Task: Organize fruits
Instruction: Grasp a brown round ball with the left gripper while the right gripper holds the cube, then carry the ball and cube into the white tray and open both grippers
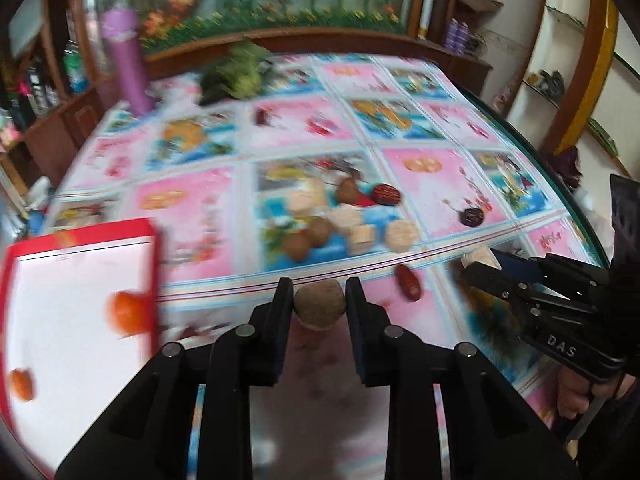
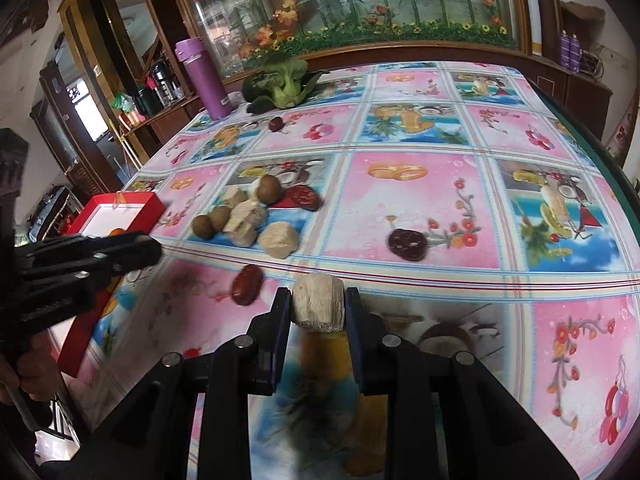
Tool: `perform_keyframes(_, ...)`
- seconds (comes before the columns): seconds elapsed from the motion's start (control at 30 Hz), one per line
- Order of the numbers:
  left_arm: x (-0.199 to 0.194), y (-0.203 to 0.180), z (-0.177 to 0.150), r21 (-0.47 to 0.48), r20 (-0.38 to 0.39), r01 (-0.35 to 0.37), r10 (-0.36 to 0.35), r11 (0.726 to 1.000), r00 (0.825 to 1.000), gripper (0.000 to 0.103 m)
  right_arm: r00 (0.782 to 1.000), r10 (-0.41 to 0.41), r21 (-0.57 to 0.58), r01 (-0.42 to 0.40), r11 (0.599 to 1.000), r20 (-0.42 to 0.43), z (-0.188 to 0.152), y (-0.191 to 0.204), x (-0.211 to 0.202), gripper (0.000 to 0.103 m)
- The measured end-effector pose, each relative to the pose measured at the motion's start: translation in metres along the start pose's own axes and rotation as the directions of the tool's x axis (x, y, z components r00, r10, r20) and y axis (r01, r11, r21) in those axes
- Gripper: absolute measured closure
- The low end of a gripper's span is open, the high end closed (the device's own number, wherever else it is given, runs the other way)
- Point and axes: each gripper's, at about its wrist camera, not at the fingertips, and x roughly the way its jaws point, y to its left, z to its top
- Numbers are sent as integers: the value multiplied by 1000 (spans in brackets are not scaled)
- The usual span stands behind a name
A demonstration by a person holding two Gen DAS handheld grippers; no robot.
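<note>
Left tongs (image 1: pixel 320 304): closed on a round brown fruit (image 1: pixel 320 304), rough and dull, no long side to it.
Right tongs (image 2: pixel 318 308): closed on a pale chunk (image 2: pixel 318 308), a short stub, its long side running left to right between the pads, ends rough and crumbly.
Red box (image 1: pixel 80 320): near left on the surface (image 1: pixel 420 184), white inside, two orange fruits (image 1: pixel 128 312) in it; only the left view shows them well.
Pile (image 2: pixel 248 216): middle of the surface, brown balls and pale chunks touching.
Red dates (image 2: pixel 247 284): wrinkly ovals; the near one is tilted, pointing far and right.
Right view only: a leafy green vegetable (image 2: pixel 280 84) and a purple bottle (image 2: pixel 206 80), sharp, far left.
</note>
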Motion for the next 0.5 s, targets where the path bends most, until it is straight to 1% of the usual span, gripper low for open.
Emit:
perform_keyframes(0.07,-19,14,-8,-17,36,-32,32,999,999,75,1000,18,-22,-18,1000,-4,1,15,1,77)
perform_keyframes(0.13,-35,31,-17,-41,58,-75,78,996,995,75,999,42,-66,-42,997,-6,3,40,3,78)
perform_keyframes(0.23,-55,61,-33,-94,84,-148,156,985,984,75,997,76,-129,-76,989,-1,10,75,4,78)
perform_keyframes(0.33,-66,92,-48,-152,84,-205,220,967,972,74,991,134,-182,-133,974,-8,21,115,10,78)
perform_keyframes(0.43,-72,119,-63,-193,79,-278,298,941,951,74,984,180,-224,-179,958,-17,28,155,20,78)
perform_keyframes(0.5,-73,131,-68,-213,71,-304,325,928,943,74,977,211,-240,-214,947,-36,31,180,31,78)
